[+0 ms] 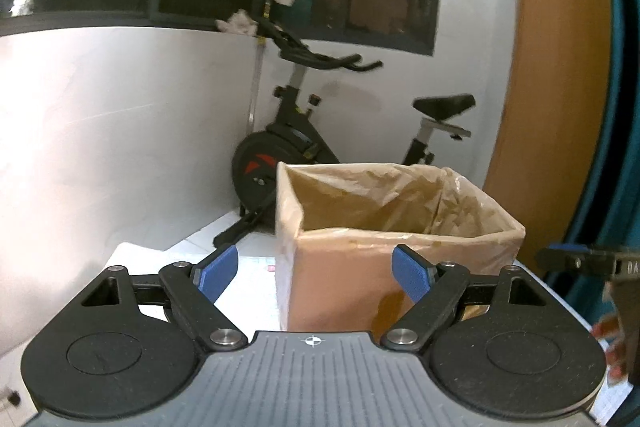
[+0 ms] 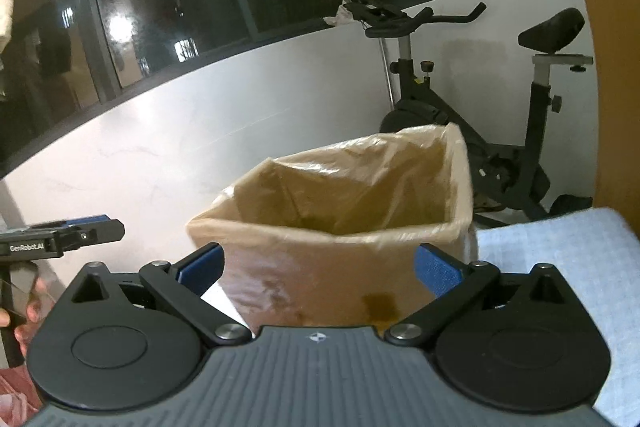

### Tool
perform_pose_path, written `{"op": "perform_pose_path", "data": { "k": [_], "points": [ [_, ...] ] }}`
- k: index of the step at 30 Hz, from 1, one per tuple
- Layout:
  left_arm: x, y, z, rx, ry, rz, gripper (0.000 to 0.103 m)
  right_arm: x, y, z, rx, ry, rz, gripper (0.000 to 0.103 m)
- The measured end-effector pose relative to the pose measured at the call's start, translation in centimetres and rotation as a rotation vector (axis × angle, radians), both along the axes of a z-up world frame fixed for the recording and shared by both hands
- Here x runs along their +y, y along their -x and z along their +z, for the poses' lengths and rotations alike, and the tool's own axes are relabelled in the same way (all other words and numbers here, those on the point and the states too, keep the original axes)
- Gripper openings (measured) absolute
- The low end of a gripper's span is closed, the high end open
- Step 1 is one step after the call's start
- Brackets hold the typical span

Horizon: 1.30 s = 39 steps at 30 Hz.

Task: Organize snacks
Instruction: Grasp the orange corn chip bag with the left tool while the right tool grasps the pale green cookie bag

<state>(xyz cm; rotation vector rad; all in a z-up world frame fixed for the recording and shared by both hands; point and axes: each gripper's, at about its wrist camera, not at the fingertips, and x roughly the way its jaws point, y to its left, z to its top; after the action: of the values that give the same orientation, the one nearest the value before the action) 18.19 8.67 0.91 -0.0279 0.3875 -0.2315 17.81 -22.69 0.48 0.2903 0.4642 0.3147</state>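
blue-padded fingers (image 1: pixel 216 273) of the left gripper (image 1: pixel 316 273) stand spread wide, nothing between them. blue-padded fingers (image 2: pixel 436 271) of the right gripper (image 2: pixel 320 267) are likewise spread to their widest, nothing between them. both grippers face an open brown cardboard box lined with a clear plastic bag (image 1: pixel 384 223), standing just ahead on a white table surface (image 1: pixel 248 287). box interior (image 2: pixel 340 195): no snacks visible inside. a pale blue cloth (image 2: pixel 560 247) lies to the right of the box in the right wrist view. a hand (image 2: pixel 28 311) holds the left gripper's handle. a black exercise bike (image 1: pixel 304 131) stands behind the box against a white wall.
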Motion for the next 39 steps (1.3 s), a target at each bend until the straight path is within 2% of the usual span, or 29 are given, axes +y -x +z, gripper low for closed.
{"op": "perform_pose_path", "data": {
  "k": [6,10,18,23,32,39],
  "points": [
    [-0.4,2.6,-2.2,-0.012,-0.035,0.003,0.085,1.4,3.1,-2.6,-0.006,0.035,0.013,0.103],
    [-0.8,3.6,-3.7,0.022,-0.025,0.013,0.085,1.6,4.5,-4.9,0.090,0.008,0.017,0.103],
    [-1.3,3.8,-6.5,0.120,0.031,0.017,0.085,2.3,7.2,-8.4,0.260,0.106,-0.034,0.103],
    [-1.6,4.3,-7.8,0.146,0.052,0.019,0.084,2.5,8.2,-10.3,0.379,0.127,-0.052,0.102],
    [-1.8,5.2,-9.4,0.184,0.061,0.019,0.084,2.4,7.9,-12.7,0.552,0.052,-0.040,0.102],
    [-1.8,5.4,-10.1,0.204,0.052,0.032,0.084,2.9,6.3,-13.4,0.563,0.031,-0.024,0.102]
  ]
}}
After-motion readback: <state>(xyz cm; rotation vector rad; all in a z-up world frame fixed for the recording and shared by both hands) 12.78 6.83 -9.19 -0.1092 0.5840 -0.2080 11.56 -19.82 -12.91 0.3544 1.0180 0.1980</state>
